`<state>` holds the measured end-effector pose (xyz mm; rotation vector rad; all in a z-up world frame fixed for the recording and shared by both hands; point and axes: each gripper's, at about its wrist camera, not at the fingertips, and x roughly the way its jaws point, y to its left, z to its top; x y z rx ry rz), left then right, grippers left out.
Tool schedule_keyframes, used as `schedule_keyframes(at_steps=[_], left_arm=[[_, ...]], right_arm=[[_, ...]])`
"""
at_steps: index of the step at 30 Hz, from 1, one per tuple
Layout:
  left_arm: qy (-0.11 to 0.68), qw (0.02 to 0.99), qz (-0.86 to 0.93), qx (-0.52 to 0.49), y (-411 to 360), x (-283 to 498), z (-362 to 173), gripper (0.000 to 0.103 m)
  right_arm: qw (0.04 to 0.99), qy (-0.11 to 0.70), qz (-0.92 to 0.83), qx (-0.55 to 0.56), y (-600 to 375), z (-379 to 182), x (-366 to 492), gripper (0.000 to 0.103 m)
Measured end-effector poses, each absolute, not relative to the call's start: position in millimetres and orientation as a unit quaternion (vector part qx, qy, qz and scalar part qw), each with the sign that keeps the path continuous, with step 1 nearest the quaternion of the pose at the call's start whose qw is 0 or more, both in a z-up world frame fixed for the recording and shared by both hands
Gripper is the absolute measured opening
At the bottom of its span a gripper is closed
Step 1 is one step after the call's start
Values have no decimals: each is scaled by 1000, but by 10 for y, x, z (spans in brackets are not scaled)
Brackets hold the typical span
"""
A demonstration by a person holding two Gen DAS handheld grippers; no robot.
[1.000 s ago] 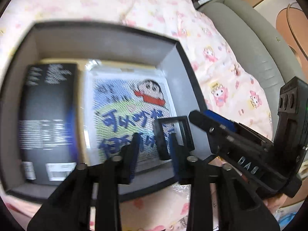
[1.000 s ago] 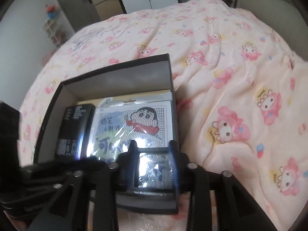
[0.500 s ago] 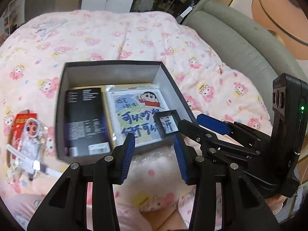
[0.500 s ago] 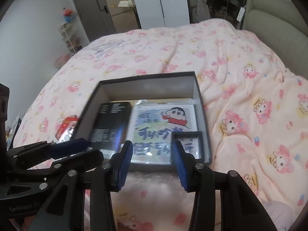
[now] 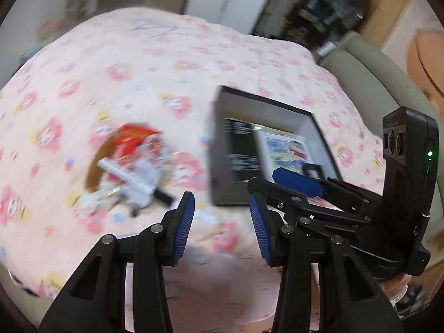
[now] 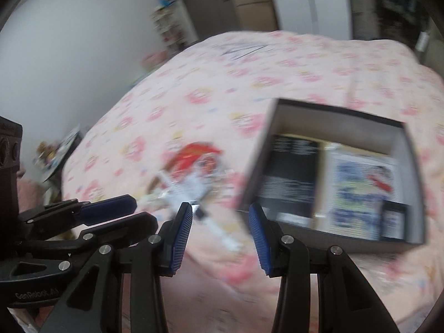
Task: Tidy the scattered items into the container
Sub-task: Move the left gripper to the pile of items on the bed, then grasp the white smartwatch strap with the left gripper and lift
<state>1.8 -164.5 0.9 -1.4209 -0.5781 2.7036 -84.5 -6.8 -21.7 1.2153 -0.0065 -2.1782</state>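
box (image 6: 335, 116), dark outside, grey inside, sits on pink patterned bed (image 5: 138, 63); black carton (image 6: 291, 177) and cartoon sheet (image 6: 360, 191) lie flat within. blurred red-and-clear packets (image 5: 130, 163) lie left of it. left tool (image 5: 220, 223) and right tool (image 6: 220, 226) half open, both empty.

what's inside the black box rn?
In the black box: a black printed carton at left, a cartoon-print packet beside it, a small black frame on the packet's near corner. Anything beneath them is covered.

Left hand-held gripper (image 5: 222, 219) empty and parted, blurred packets (image 5: 130, 163) left, dark box (image 5: 266, 149) right, pink bedspread (image 5: 166, 69).
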Motion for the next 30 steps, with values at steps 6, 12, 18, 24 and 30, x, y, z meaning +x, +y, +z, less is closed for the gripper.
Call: schedule_keyframes(at_steps=[6,12,18,24,30], left_arm=[[-241,-21,849,-469,-2238,67,-332,42],[-300,-31,817,-492,-2693,-116,-730,41],[-340,-15,786,-517,-2991,-472,-1078,41],[-366,-23,762,-534,-3221,-757,-1388,41],[-391,-21,748,-537,-3398,-991,-1663,36]], right_arm=[[356,19,-793,494,-730,-526,-885,39],[322,62,-776,538,-940,-985,-1001,39],[323,68,-744,581,-1077,-1337,-1151,39],[315,86,-730,600,-1317,-1573,-1334,39],[310,94,-700,636,-1439,-1802,-1531,42]])
